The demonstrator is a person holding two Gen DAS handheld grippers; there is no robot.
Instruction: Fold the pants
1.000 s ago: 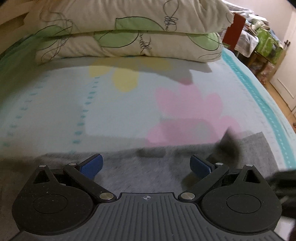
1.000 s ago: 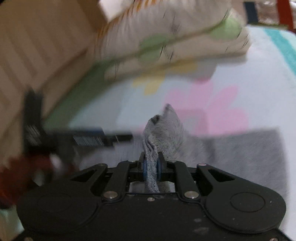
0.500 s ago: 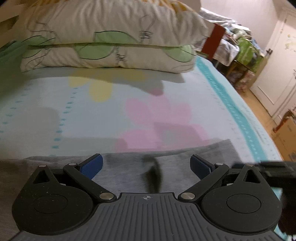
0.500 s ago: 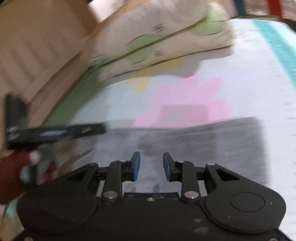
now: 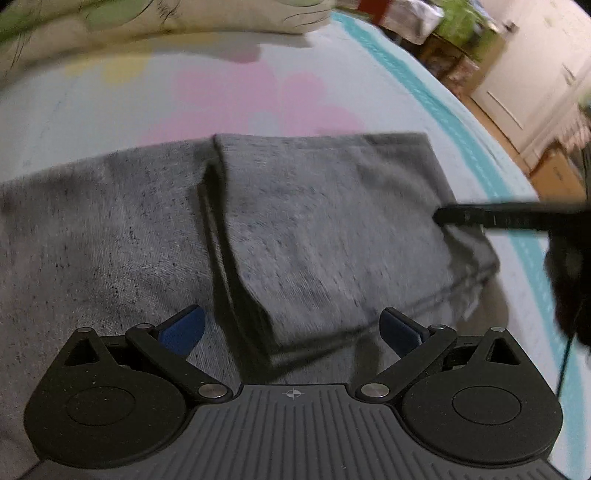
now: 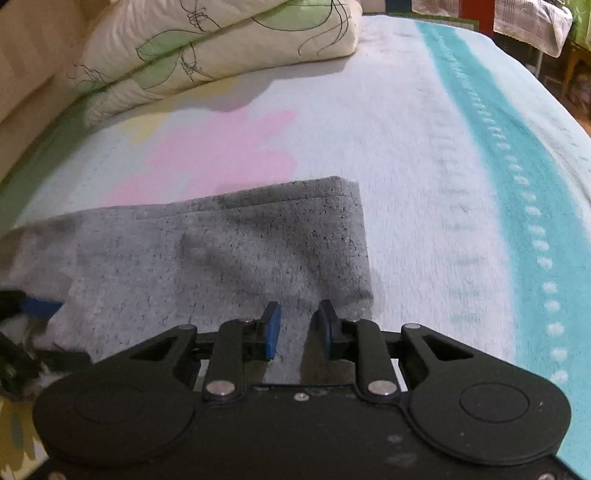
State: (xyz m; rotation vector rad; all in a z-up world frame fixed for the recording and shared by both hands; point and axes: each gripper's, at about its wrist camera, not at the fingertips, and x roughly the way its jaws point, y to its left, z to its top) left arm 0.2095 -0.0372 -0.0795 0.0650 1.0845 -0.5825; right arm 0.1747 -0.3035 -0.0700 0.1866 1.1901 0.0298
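We hold both grippers above the grey pants (image 5: 325,229), which lie flat on the bed (image 6: 424,155) with one portion folded over another; the folded edge (image 5: 221,221) runs away from the left camera. The layered arrangement suggests a fold is already made and the next one is being set up.

The left gripper (image 5: 291,328) has its jaws spread wide, nothing between them, and hovers over the near end of the folded edge. We judge this position suits pinning or picking up the doubled layer there.

The right gripper (image 6: 297,326) sits near the right-hand corner of the pants. Its jaws stand only narrowly apart and are closing; fabric shows below the gap, but the pads do not visibly pinch it.

The bed carries a pale blanket with pink flower shapes (image 6: 221,147) and a teal stripe (image 6: 517,184). Two leaf-patterned pillows (image 6: 221,48) are stacked at the far end. Beyond the bed we see cluttered furniture (image 5: 443,29) and a pale door (image 5: 535,74).
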